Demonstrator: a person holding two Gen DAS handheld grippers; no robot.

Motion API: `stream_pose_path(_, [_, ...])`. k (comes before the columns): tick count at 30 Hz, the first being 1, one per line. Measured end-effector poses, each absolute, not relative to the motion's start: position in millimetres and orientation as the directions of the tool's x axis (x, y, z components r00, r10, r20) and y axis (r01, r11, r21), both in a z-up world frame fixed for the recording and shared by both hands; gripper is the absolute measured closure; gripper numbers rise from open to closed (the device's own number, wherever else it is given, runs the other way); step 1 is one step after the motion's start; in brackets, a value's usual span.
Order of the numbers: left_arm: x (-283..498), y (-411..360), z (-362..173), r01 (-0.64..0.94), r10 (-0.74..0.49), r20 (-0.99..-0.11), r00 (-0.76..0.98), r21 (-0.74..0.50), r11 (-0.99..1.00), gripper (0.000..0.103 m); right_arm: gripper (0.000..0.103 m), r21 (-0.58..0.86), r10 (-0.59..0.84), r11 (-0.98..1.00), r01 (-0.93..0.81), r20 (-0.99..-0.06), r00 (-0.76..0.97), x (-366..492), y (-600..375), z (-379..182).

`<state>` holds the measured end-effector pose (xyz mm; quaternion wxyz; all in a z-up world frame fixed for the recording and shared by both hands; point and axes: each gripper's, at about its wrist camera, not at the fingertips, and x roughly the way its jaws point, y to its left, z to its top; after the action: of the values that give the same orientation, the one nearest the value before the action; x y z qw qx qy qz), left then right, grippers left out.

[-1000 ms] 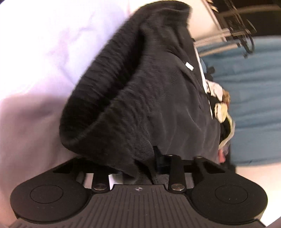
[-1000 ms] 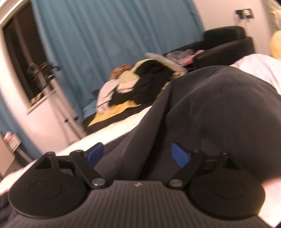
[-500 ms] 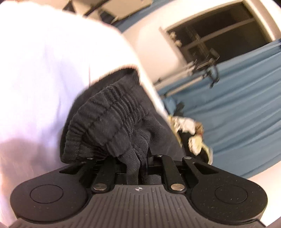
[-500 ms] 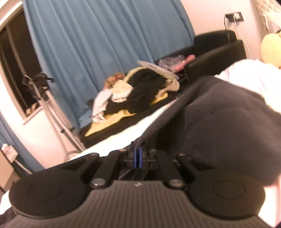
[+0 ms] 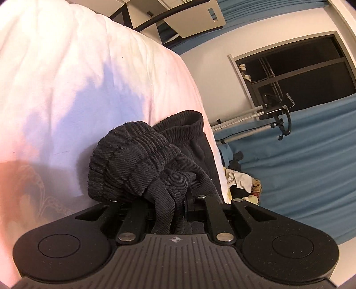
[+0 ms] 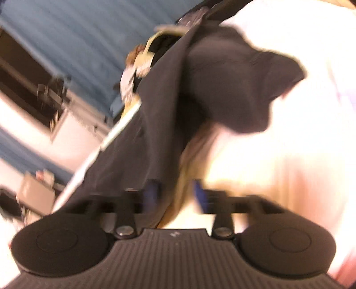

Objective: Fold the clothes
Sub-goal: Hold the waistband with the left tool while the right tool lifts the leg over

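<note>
Black shorts (image 5: 138, 160) with a ribbed elastic waistband lie bunched on the white bed (image 5: 66, 77). My left gripper (image 5: 175, 204) is shut on the gathered waistband; the cloth hides its fingertips. In the blurred right wrist view the dark shorts (image 6: 200, 93) stretch away over the white bed (image 6: 300, 133). My right gripper (image 6: 175, 193) stands open, its blue pads (image 6: 151, 191) apart, one edge of the cloth lying against the left pad.
A pile of mixed clothes (image 5: 242, 184) lies beyond the bed in front of a blue curtain (image 5: 300, 160). A dark window (image 5: 300, 73) and a metal rack (image 5: 255, 120) stand behind. A white desk (image 5: 182, 20) is at the far end.
My right gripper was shut on the cloth half a second ago and has now opened and swung, blurring the view. My left gripper stays shut on the waistband, which has bunched lower on the bed.
</note>
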<state>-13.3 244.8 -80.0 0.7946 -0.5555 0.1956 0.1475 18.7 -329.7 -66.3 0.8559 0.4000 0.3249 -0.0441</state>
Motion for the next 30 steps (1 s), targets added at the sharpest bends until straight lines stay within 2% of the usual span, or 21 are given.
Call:
stream_pose_path(7, [-17.0,240.6,-82.3,-0.480,0.032,-0.495,0.868,-0.822,0.307,0.087,0.039,0.710,0.020,0.614,0.345,-0.450,0.893,23.3,-375.0,-44.5])
stream_pose_path(11, [-35.1,237.6,-86.5,-0.490,0.054,-0.503,0.862,-0.802,0.343,0.087,0.039,0.576,-0.086,0.753,0.317,-0.392,0.916,73.7,-366.4,-26.7])
stream_pose_path(16, [-31.6,234.6,-89.4,-0.508,0.072,-0.522,0.850,-0.775,0.376,0.087,0.041,0.351,-0.159,0.893,0.280,-0.336,0.928,130.5,-359.8,-36.3])
stream_pose_path(17, [-31.0,234.1,-89.9,-0.509,0.074,-0.524,0.849,-0.771,0.381,0.087,0.048,0.330,-0.159,0.903,0.276,-0.342,0.926,137.5,-362.0,-42.9])
stream_pose_path(18, [-29.8,234.1,-90.4,-0.510,0.075,-0.524,0.848,-0.771,0.381,0.087,0.068,0.356,-0.143,0.893,0.274,-0.353,0.925,142.4,-371.1,-51.8])
stream_pose_path(19, [-28.6,234.2,-90.8,-0.511,0.077,-0.525,0.848,-0.771,0.381,0.087,0.077,0.400,-0.118,0.876,0.269,-0.363,0.924,142.5,-377.4,-58.7])
stream_pose_path(20, [-27.4,234.2,-91.3,-0.512,0.078,-0.525,0.848,-0.770,0.380,0.087,0.099,0.431,-0.142,0.858,0.280,-0.324,0.935,135.0,-380.6,-56.9])
stream_pose_path(23, [-31.7,234.4,-91.2,-0.492,0.094,-0.493,0.865,-0.796,0.351,0.087,0.100,0.494,-0.255,0.817,0.299,-0.157,0.954,100.8,-381.5,-31.2])
stream_pose_path(25, [-32.9,236.5,-90.5,-0.481,0.090,-0.482,0.871,-0.805,0.347,0.087,0.100,0.561,-0.269,0.783,0.268,-0.084,0.960,72.4,-384.5,-10.2])
stream_pose_path(28, [-36.2,240.3,-93.4,-0.475,0.073,-0.478,0.875,-0.822,0.314,0.087,0.100,0.613,-0.304,0.741,0.275,-0.059,0.951,24.9,-392.1,4.0])
stream_pose_path(30, [-40.0,242.1,-94.6,-0.478,0.065,-0.481,0.874,-0.830,0.288,0.087,0.100,0.669,-0.321,0.670,0.323,-0.132,0.938,-4.7,-403.6,-2.5])
